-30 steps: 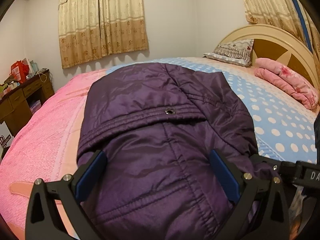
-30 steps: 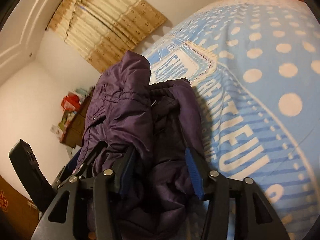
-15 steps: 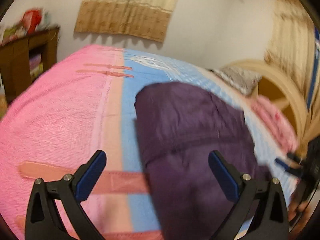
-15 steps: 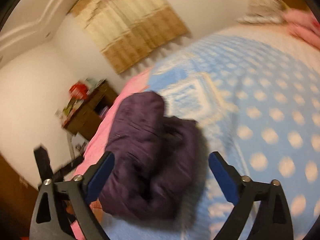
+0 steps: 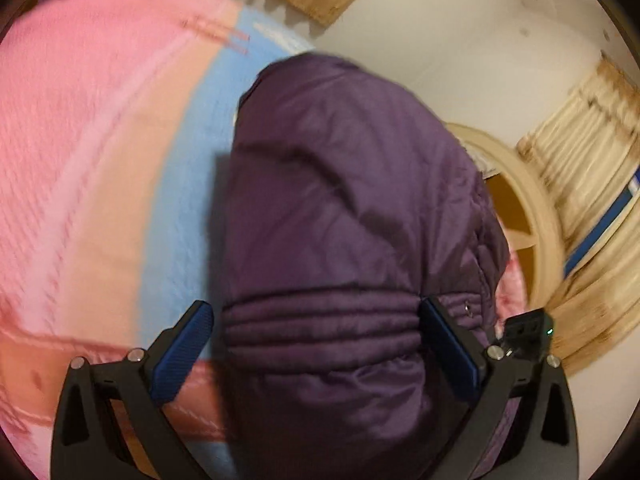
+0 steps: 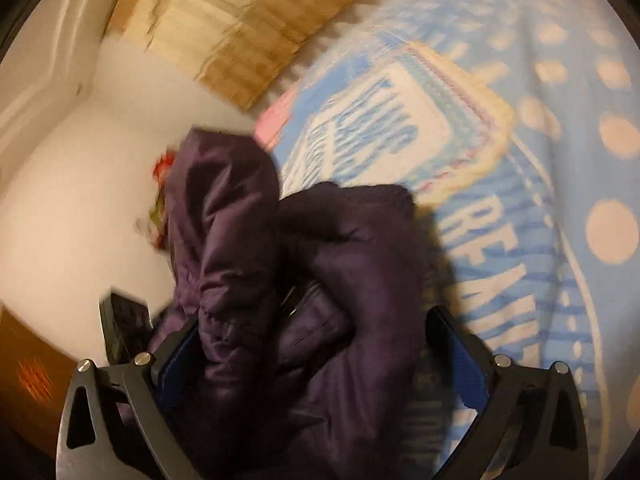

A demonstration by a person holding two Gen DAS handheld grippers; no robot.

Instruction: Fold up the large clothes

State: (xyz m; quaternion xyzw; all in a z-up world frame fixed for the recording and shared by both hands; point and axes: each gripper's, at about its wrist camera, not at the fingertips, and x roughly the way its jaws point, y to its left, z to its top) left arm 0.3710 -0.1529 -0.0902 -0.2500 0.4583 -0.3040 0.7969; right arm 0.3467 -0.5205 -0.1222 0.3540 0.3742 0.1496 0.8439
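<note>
The bed (image 5: pixel 100 160) has a pink and blue blanket (image 6: pixel 560 240) on it. The puffy purple jacket (image 5: pixel 340 220) lies bunched on the blue part, near the bed's edge.

The left claw (image 5: pixel 316 344) is open wide, with the jacket's ribbed band between its blue pads, and the pads do not press on it. The right claw (image 6: pixel 316 360) is opening, with loose jacket folds between its pads but not pinched.

I think the step is getting a new hold to make the next fold. To do it well, each claw should bite one flat layer near an edge, not a fat lump, then lift slowly so the slippery cloth does not slide out.

A second ago the right claw was half shut around the jacket. The left claw looked across the whole bed to the pillows; now it has tipped and rolled, so the bed looks slanted.
</note>
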